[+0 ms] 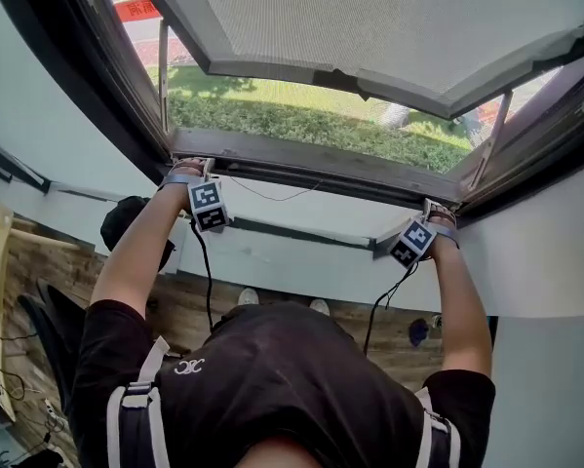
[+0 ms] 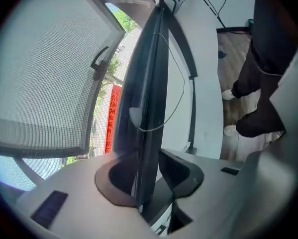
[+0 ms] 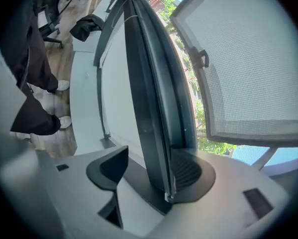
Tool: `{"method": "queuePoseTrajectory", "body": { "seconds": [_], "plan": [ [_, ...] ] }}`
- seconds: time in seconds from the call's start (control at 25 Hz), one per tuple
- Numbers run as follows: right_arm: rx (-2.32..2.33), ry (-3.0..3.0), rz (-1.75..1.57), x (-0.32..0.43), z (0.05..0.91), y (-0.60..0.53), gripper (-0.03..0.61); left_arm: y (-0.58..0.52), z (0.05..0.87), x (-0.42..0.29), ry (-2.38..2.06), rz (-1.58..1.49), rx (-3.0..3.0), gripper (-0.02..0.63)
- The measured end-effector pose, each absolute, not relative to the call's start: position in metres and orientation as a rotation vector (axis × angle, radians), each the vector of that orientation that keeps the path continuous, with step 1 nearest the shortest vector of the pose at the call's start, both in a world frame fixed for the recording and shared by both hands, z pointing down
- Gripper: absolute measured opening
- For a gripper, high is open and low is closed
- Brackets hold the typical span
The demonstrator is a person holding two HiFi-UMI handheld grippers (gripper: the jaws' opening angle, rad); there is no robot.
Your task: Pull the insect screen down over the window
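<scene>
The insect screen's pull bar lies along the window's lower frame and runs between the jaws of my left gripper and right gripper. Both stand open around it, gripping nothing. Whether mesh spans the opening above, I can't tell. The bar is dark, slim and glossy, with a thin cord looping off it.

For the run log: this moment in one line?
left gripper open, straddling dark bar | right gripper open, straddling same bar | window sash open
</scene>
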State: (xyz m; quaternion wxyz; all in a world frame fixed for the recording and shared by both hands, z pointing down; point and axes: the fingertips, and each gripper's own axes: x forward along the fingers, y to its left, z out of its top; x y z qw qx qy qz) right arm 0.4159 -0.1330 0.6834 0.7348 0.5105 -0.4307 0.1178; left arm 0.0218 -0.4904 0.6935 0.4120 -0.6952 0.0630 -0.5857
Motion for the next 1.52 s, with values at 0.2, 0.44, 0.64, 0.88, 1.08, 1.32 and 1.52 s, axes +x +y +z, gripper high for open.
{"method": "queuePoseTrajectory", "body": {
  "seconds": [0.2,0.44,0.64,0.88,1.08,1.32,1.52],
  "plan": [
    [1.157,-0.966,0.304,0.413,0.679,-0.138,0.308,-0.494,0.687,0.027,0.165,-1.438,-1.762,0.132],
    [1.215,-0.949,0.266,0.413,0.676,-0.139,0.310,-0.494,0.688,0.028,0.217,-1.393,-1.805,0.158],
    [1.246,-0.949,0.193,0.419,0.675,-0.143,0.289,-0.494,0.682,0.028,0.286,-1.369,-1.895,0.136],
    [1.657,-1.088,0.196,0.398,0.625,-0.163,0.016,-0.479,0.638,0.044,0.473,-1.192,-2.239,0.015],
    [1.918,-1.261,0.267,0.364,0.597,-0.190,0.006,-0.432,0.594,0.078,0.557,-0.914,-2.531,0.015],
    [2.260,-1.518,0.227,0.318,0.531,-0.227,0.006,-0.385,0.522,0.122,0.648,-0.508,-2.835,0.015],
    [2.472,-1.634,0.016,0.281,0.453,-0.242,0.005,-0.378,0.464,0.131,0.798,-0.289,-2.877,0.015]
  ]
}}
